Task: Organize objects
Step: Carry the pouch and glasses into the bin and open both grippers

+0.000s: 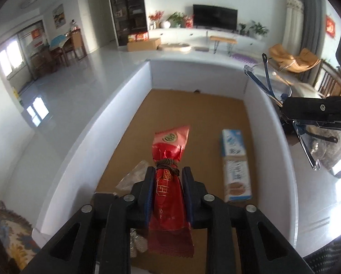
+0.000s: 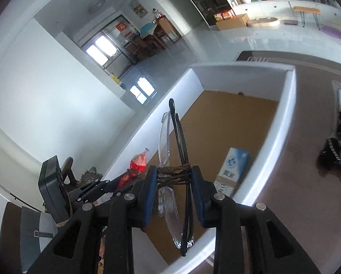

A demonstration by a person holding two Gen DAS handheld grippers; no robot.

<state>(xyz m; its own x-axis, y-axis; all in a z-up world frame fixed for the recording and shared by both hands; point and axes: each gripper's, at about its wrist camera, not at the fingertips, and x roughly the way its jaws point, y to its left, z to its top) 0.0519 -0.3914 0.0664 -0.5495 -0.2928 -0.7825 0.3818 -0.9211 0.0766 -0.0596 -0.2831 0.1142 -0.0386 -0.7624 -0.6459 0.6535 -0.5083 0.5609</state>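
Above the white-walled box (image 1: 134, 86), the left gripper (image 1: 168, 196) pinches a red packet (image 1: 169, 171) and the right gripper (image 2: 174, 187) clamps folded glasses (image 2: 177, 205) — lower each close to the cardboard floor, clear of the blue carton (image 1: 235, 159), before the jaws spread.

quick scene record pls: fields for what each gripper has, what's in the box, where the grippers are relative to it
left gripper: shut on red packet, over the box
right gripper: shut on folded glasses wrapped with brown cord, over the box's near edge
box: white walls, brown floor, open top
in box: blue carton lying flat; clear wrapper by the left gripper
cord on packet: brown, tied round its neck
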